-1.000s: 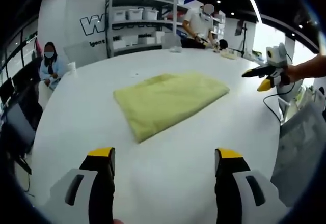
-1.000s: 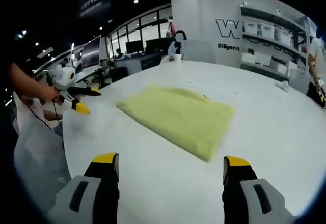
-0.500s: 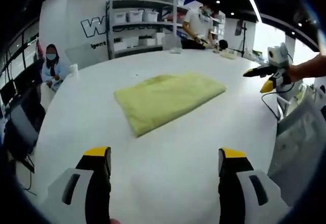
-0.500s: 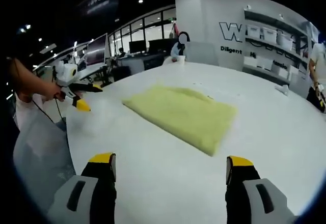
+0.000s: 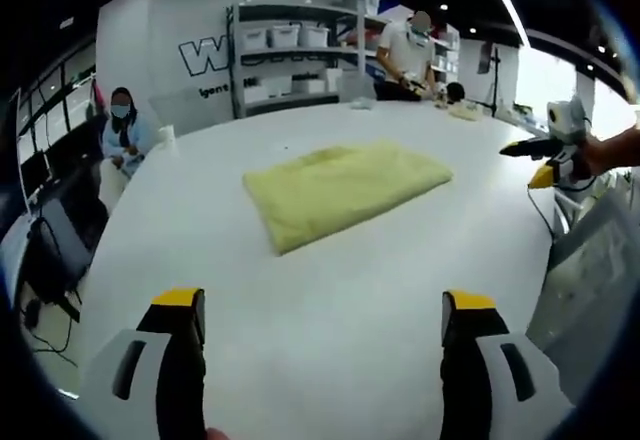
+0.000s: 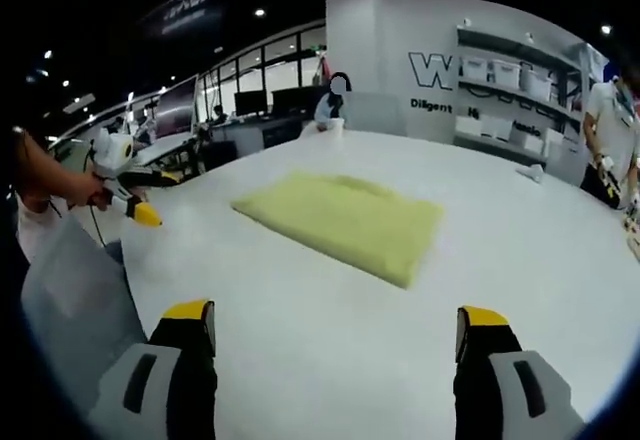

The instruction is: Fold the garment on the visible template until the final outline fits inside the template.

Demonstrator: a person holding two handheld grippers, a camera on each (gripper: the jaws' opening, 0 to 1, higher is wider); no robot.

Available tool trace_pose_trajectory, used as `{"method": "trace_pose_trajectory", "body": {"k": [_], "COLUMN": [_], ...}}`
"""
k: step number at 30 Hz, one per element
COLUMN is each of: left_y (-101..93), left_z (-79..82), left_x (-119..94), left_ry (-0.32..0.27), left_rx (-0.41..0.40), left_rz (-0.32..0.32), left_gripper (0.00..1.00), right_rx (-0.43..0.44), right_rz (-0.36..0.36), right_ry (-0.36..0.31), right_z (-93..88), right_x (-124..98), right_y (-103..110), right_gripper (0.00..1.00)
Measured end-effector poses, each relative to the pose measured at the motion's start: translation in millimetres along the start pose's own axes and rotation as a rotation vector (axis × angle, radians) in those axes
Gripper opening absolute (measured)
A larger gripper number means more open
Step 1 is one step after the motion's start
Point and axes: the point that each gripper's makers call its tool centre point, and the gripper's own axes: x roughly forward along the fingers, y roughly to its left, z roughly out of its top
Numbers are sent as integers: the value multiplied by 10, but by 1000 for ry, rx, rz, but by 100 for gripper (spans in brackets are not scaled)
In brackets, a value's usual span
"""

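1. While both grippers hang back from the cloth, the white table (image 5: 330, 290) has loads of bare surface: in the left gripper view the whole stretch from the jaws at 6 o'clock up to the garment is open, and so are the sides toward 9 and 3 o'clock.
2. One yellow garment (image 5: 345, 188), folded into a flat rough rectangle, sits a bit above centre in the left gripper view, its long side running from about 8 toward 2 o'clock. None of its edges come near the table rim. I can't make out a template outline under it.
3. In the right gripper view the same garment (image 6: 345, 222) lies around centre, nearest corner pointing toward 5 o'clock, with clear table all around it.
4. Left gripper (image 5: 325, 335): jaws spread wide apart, nothing between them, well short of the cloth. It also turns up at 9 o'clock in the right gripper view (image 6: 140, 200), held in a hand (image 6: 75, 188) out past the table edge.
5. Right gripper (image 6: 335, 345): also wide open and empty, hovering over bare table. From the left gripper view it sits at 3 o'clock (image 5: 540, 160), off the table's far side.
6. Count: one garment, two grippers, one table, one shelf unit (image 5: 300, 55) with white bins at 12 o'clock, one seated person (image 5: 122, 130) at 10 o'clock and one standing person (image 5: 410, 50) at 1 o'clock.
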Motion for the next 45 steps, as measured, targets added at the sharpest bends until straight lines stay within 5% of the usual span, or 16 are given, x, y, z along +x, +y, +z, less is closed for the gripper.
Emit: {"method": "trace_pose_trajectory", "body": {"k": [8, 17, 45], "left_y": [-129, -197, -240], "left_z": [-112, -49, -32], "left_x": [-95, -105, -92], "left_ry": [-3, -27, -19], "left_rx": [10, 32, 53], "left_rz": [-9, -6, -15], "left_gripper": [99, 99, 99], "right_rx": [-23, -34, -4], "right_rz": [-9, 2, -3], "right_ry": [-10, -23, -39], "right_z": [-64, -60, -67], "right_x": [-103, -136, -152], "right_y": [140, 232, 198], "right_gripper": [99, 99, 99]}}
